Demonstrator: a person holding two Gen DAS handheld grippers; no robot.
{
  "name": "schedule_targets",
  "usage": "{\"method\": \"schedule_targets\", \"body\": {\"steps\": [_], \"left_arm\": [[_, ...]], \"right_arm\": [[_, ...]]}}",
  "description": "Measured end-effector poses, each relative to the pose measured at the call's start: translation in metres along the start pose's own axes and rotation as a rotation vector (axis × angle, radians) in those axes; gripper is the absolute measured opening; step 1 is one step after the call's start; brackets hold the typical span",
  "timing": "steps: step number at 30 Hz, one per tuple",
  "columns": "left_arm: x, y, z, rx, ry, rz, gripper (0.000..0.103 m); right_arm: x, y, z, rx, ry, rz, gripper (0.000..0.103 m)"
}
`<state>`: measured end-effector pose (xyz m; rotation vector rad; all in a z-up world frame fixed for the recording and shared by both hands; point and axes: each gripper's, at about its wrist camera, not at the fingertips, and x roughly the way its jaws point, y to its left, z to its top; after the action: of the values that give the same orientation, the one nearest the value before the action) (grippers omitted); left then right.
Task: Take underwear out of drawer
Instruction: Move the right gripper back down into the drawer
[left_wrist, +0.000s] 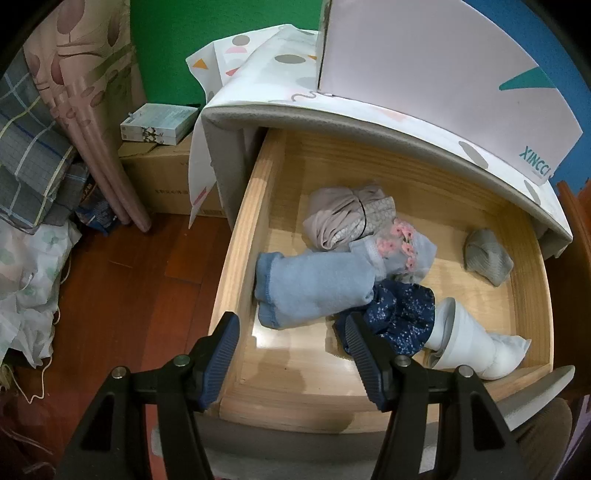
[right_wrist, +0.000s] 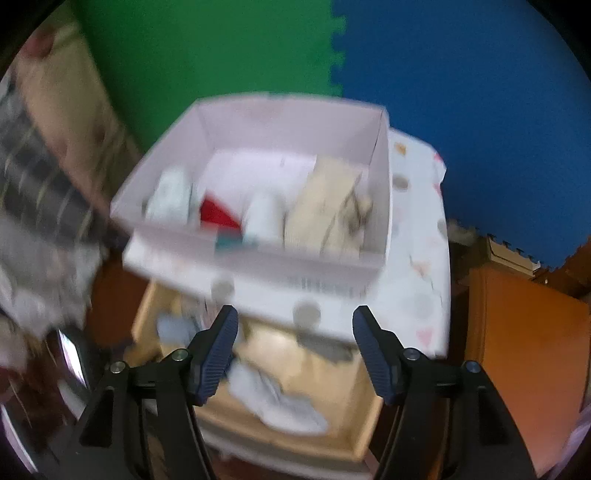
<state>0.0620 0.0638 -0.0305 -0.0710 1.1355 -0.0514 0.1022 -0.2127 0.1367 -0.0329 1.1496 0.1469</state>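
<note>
Wooden drawer (left_wrist: 258, 206): pulled open, pale wood, filling the centre of the left wrist view; in the right wrist view it sat at the lower centre, blurred.
Underwear in the drawer: a beige bundle (left_wrist: 347, 218) near the back, a light blue piece (left_wrist: 314, 284) at the left, a floral-trimmed piece (left_wrist: 402, 247) in the middle, a navy speckled piece (left_wrist: 399, 314) toward the front, a grey piece (left_wrist: 487, 258) alone at the right.
White object (left_wrist: 472, 339): lay at the drawer's lower right, touching the navy piece; what it was could not be told.
Pink box (right_wrist: 384, 177): stood on the patterned cabinet top (right_wrist: 417, 280) above the drawer, already holding several folded items.
Left hand-held gripper (left_wrist: 291, 354): jaws moderately apart, nothing between them, hovering over the drawer's front left corner.
Right hand-held gripper (right_wrist: 295, 350): jaws moderately apart and empty, aimed at the box front and drawer; the view was smeared by motion.
Risk, tangled pile: the blue, floral and navy pieces overlapped, so a grab would likely have lifted two at once or dragged one over the edge.
Risk, wrong pick: the left jaws sat close to the white object, which could have been caught by mistake.
Risk, collision: the box and cabinet top overhung the drawer's back, so a fast reach could have knocked them.
</note>
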Motion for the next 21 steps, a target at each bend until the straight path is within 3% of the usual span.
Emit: {"method": "schedule_targets", "body": {"steps": [5, 11, 21], "left_arm": [[0.000, -0.002, -0.001, 0.010, 0.003, 0.010, 0.062], [0.001, 0.001, -0.001, -0.001, 0.010, 0.007, 0.062], [0.002, 0.000, -0.001, 0.004, 0.017, 0.005, 0.062]], "right_arm": [[0.040, 0.012, -0.051, -0.093, 0.176, 0.016, 0.062], [0.104, 0.019, -0.096, -0.087, 0.354, 0.068, 0.062], [0.164, 0.040, -0.114, -0.091, 0.491, 0.104, 0.062]]}}
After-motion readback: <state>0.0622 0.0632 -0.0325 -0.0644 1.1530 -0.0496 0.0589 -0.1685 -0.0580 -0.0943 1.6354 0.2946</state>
